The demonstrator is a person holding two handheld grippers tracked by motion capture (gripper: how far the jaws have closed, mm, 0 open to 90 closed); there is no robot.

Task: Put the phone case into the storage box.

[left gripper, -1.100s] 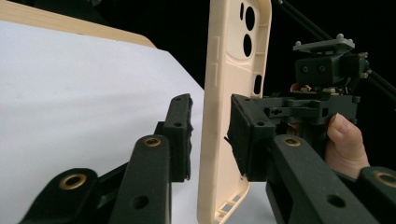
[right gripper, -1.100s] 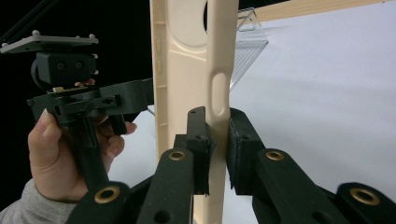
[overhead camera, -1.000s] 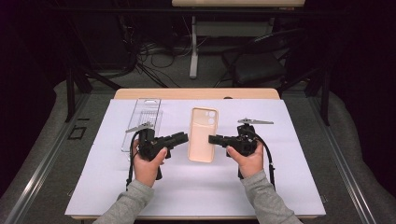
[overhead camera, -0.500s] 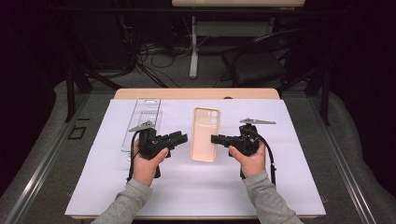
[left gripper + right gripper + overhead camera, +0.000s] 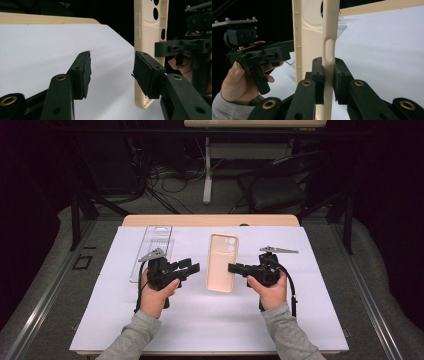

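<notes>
A beige phone case [image 5: 222, 262] lies level over the middle of the white sheet [image 5: 210, 330], its camera cutouts at the far end. My right gripper [image 5: 233, 268] is shut on the case's right side wall; in the right gripper view both pads [image 5: 320, 82] press that wall of the case [image 5: 312, 42]. My left gripper [image 5: 194, 267] stands just left of the case. Its jaws have just been opening and are open, with nothing between the left gripper's [image 5: 111, 72] pads. The case [image 5: 150, 37] stands beyond the right jaw.
A clear plastic box [image 5: 154, 249] lies on the sheet at the back left, behind my left hand. The wooden table edge [image 5: 210, 220] runs along the far side. Dark floor, cables and a chair base lie beyond it.
The left gripper's jaws have spread apart and come off the case's left edge. The case stays in the right gripper. Neither hand has shifted.
</notes>
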